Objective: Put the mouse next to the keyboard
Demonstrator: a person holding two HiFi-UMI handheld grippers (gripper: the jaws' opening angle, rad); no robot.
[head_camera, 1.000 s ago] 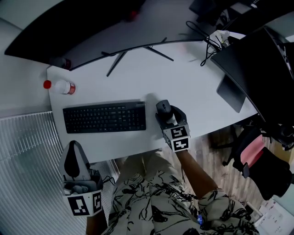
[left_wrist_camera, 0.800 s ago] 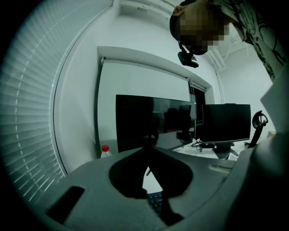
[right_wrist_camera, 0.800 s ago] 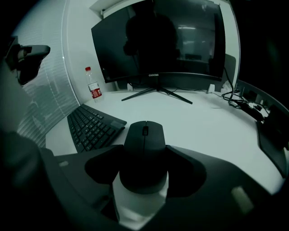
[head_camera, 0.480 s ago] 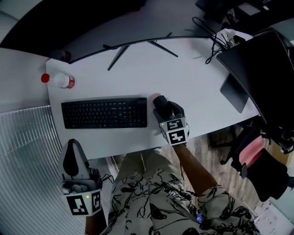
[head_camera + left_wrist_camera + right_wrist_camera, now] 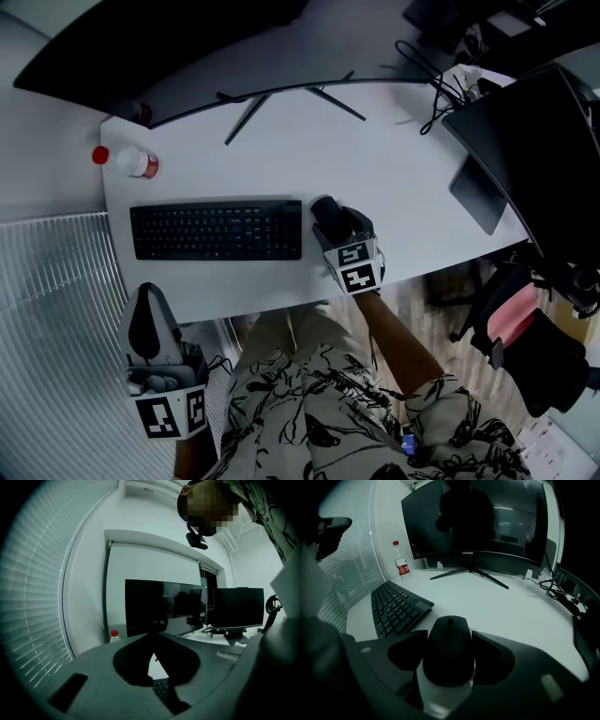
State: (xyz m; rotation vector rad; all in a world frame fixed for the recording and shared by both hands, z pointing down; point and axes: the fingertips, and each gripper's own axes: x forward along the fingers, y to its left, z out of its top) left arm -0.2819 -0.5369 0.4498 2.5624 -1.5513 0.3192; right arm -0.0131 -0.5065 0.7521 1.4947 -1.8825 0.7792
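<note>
Mouse (image 5: 450, 644) clenched in right hand-held gripper (image 5: 339, 228), just beside keyboard (image 5: 216, 231) edge, bare desk (image 5: 403, 187) beyond.

A white table (image 5: 281, 150) carries a wide curved monitor (image 5: 141, 56) along its far edge, standing on a thin, splayed black stand (image 5: 281, 101). At the table's far left corner, near the monitor's end, a small clear bottle (image 5: 127, 161) with a red cap stands upright. A second dark monitor (image 5: 525, 141) sits at the right end, with a tangle of black cables (image 5: 431, 84) beside it. Ribbed window blinds (image 5: 56, 309) run along the left, and a dark office chair (image 5: 525, 337) with a pink patch stands on the floor at the right.
</note>
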